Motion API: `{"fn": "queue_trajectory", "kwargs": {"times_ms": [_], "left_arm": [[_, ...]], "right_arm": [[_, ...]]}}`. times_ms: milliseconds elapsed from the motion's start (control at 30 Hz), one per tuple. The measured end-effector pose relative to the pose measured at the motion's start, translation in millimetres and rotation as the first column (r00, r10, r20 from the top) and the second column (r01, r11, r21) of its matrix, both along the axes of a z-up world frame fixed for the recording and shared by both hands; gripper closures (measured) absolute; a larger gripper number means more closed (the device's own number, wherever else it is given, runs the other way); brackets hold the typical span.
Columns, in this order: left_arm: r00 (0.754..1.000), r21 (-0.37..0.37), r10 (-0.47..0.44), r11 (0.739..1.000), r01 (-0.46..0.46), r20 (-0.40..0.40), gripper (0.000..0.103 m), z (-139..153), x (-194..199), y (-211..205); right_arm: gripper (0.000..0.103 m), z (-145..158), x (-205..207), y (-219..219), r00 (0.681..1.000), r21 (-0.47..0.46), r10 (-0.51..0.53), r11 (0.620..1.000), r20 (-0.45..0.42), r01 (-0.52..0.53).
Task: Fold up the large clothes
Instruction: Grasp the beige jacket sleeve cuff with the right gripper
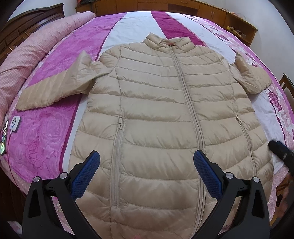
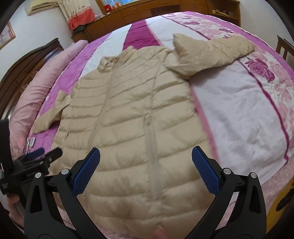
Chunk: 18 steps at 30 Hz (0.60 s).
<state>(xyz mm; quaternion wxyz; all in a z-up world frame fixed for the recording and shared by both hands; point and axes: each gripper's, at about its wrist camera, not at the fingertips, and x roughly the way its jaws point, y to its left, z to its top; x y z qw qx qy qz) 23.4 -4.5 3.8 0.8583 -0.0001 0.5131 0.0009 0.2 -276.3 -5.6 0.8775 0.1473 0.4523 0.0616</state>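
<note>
A beige quilted puffer jacket (image 1: 156, 110) lies flat, front up and zipped, on the bed, collar far, hem near me, both sleeves spread out to the sides. It also shows in the right wrist view (image 2: 132, 119). My left gripper (image 1: 147, 161) is open and empty, hovering above the jacket's lower part, left of the main zipper. My right gripper (image 2: 146, 161) is open and empty above the lower right part of the jacket. The left gripper also shows at the left edge of the right wrist view (image 2: 44, 154), and the right gripper's dark tip at the right edge of the left wrist view (image 1: 279, 149).
The bed has a pink, magenta and white floral cover (image 1: 46, 132). A rolled pink quilt (image 1: 23, 55) lies along the left side. A phone (image 1: 3, 137) and a white power bank (image 1: 15, 124) lie at the left edge. Wooden cabinets (image 1: 211, 11) stand behind.
</note>
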Motion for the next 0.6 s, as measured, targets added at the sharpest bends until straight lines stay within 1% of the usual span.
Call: {"fn": "queue_trajectory", "kwargs": {"times_ms": [133,267,333,433,600], "left_arm": [[1.0,-0.024,0.01,1.0,-0.01,0.002,0.005,1,8,-2],[1.0,-0.024,0.024,0.999,-0.024,0.0,0.005,-1,19,-8],[1.0,-0.016,0.028,0.999,-0.029,-0.006,0.005,-2,22,-10],[0.999,-0.004,0.03,1.0,-0.03,-0.012,0.005,-5,26,-12],[0.999,0.021,0.013,1.0,-0.012,-0.033,0.005,-13,33,-15]], "right_arm": [[0.003,10,26,-47,0.998,-0.007,-0.063,0.998,0.019,0.063],[0.003,11,57,-94,0.992,-0.038,-0.121,0.992,0.028,0.122],[0.003,8,78,-120,0.987,-0.044,-0.161,0.986,0.019,0.162],[0.003,-2,106,-156,0.979,-0.006,-0.202,0.979,-0.01,0.202],[0.003,-17,145,-200,0.962,0.011,-0.266,0.964,-0.053,0.267]]}}
